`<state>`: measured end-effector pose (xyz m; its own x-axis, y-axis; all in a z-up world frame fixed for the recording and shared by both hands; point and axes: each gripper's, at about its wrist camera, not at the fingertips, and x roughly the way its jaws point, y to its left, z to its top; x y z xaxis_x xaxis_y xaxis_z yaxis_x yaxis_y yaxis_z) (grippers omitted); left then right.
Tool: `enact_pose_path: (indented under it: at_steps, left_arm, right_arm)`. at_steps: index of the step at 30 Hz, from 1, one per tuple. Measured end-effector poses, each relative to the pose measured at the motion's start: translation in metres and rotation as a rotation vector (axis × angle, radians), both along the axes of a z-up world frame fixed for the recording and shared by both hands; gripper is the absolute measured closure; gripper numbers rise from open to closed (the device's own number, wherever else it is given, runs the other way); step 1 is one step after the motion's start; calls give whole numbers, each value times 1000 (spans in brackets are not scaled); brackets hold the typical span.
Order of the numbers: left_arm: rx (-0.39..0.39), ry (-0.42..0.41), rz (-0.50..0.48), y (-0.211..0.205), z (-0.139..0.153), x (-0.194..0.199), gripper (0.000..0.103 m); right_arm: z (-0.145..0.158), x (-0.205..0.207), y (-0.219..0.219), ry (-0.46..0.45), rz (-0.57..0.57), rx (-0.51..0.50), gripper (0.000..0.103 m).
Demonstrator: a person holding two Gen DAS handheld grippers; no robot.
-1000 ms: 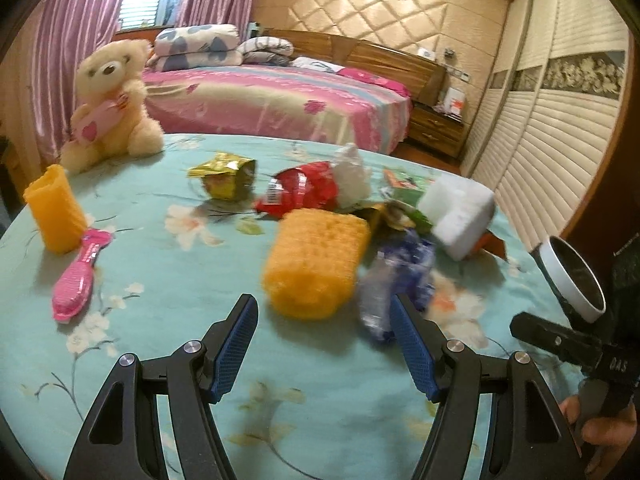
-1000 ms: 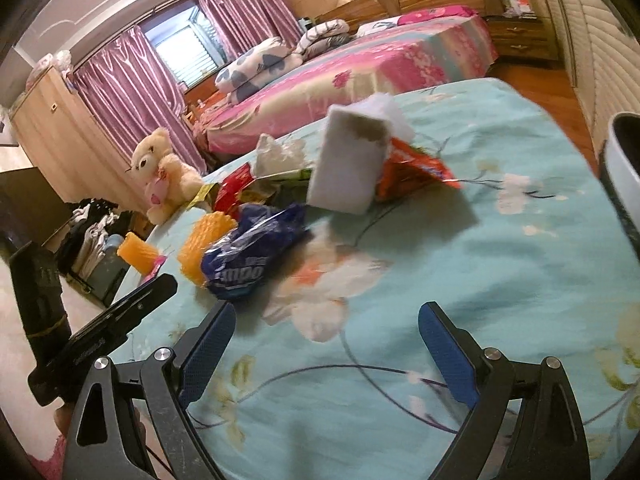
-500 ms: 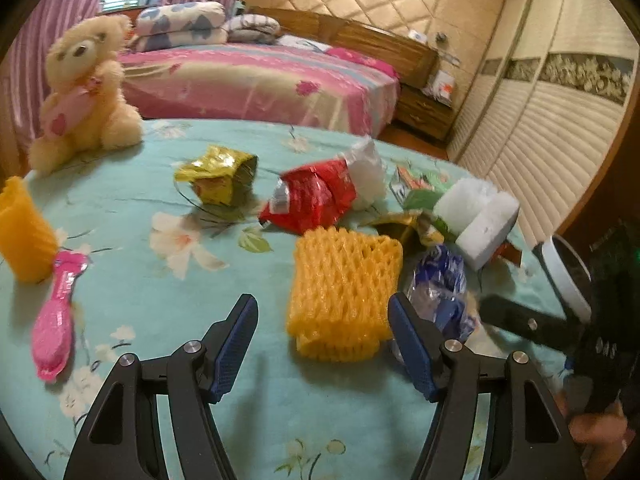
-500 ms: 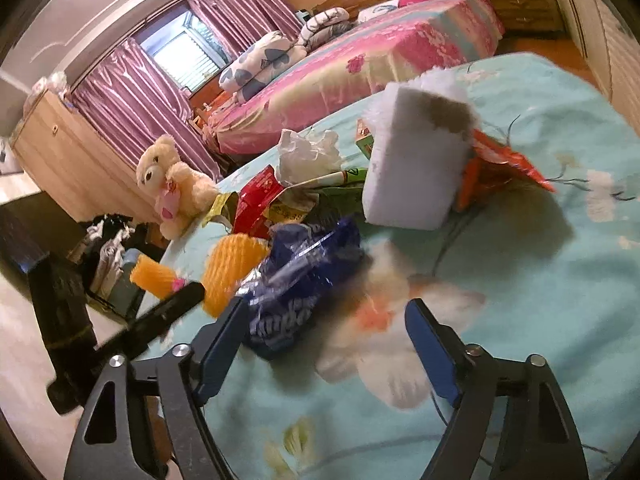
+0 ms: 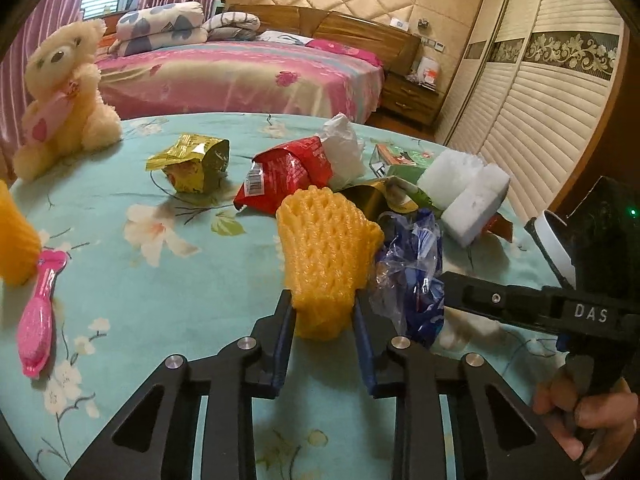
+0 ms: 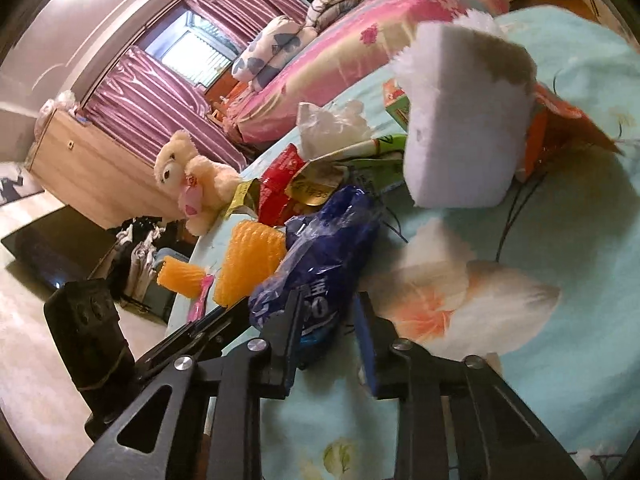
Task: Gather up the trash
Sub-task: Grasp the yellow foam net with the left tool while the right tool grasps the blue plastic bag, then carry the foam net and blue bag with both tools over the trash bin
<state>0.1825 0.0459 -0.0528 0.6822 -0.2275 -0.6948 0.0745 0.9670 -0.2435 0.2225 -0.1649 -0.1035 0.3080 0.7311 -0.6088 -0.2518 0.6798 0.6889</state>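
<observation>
Now the left gripper (image 5: pixel 324 316) jaws have just closed on the yellow foam net (image 5: pixel 326 256), the right gripper (image 6: pixel 328 316) jaws on the blue wrapper (image 6: pixel 320 256).

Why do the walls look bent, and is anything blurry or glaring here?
Left wrist view: fisheye bends the wardrobe doors; the yellow foam net looks sharp under warm, dim light. Right wrist view: tilted and curved; the window is blown out, the white foam block looks soft.

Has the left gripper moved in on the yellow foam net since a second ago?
Yes. The left gripper has come forward toward the red wrapper, and its jaws have just been closing; they now pinch the yellow foam net.
</observation>
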Motion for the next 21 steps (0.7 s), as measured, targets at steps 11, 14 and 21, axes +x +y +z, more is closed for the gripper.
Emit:
enact_pose_path:
  at_steps: [11,14,21]
  left_arm:
    - [-15,0,-72,-34,10,-22,83]
    - [-36,3,-91,-42,12,-23,83]
    - [-45,-20,-166,-78,21,-24,83]
  right_arm:
    - [1,-9,-18,7,-12,7,75]
    - [10,-18,-32,-35,-24,-17,80]
    - [19,-36,-76,-53,-85,-38,82]
